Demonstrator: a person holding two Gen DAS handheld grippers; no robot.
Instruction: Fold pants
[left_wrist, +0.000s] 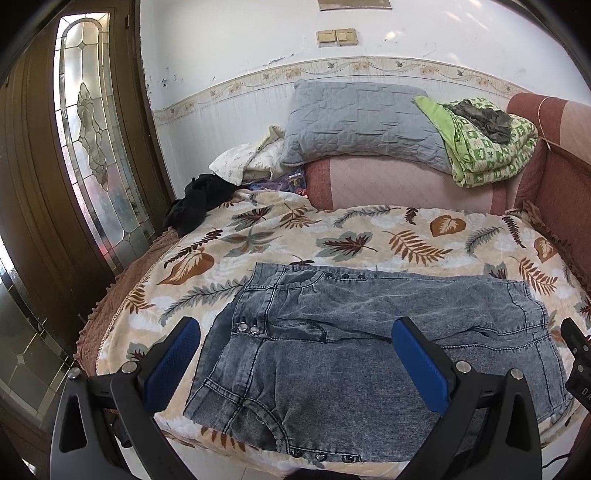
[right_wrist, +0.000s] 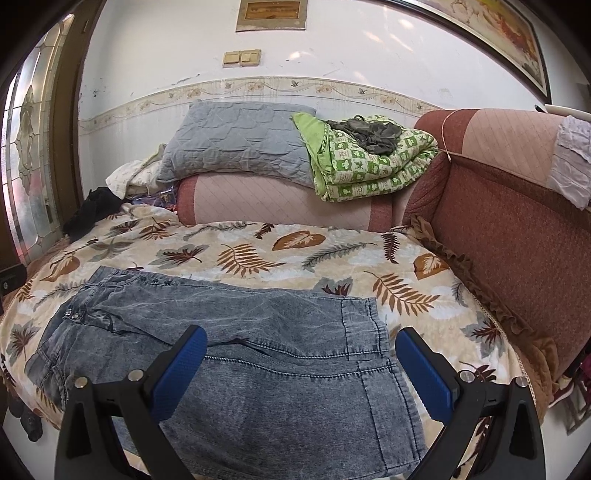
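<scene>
Grey-blue washed denim pants (left_wrist: 332, 354) lie flat on the leaf-print blanket (left_wrist: 332, 236), waist to the left, leg hems to the right. They also show in the right wrist view (right_wrist: 236, 354). My left gripper (left_wrist: 295, 354) is open and empty, its blue pads above the waist end. My right gripper (right_wrist: 301, 363) is open and empty above the hem end near the blanket's front edge. A black part of the right gripper shows at the right edge of the left wrist view (left_wrist: 576, 354).
A grey pillow (left_wrist: 354, 118) and a folded green quilt (left_wrist: 487, 144) rest on a pink bolster (left_wrist: 399, 184) at the back. A dark garment (left_wrist: 199, 203) lies at the back left. A red sofa arm (right_wrist: 517, 229) bounds the right. A glass-panelled door (left_wrist: 92, 129) stands left.
</scene>
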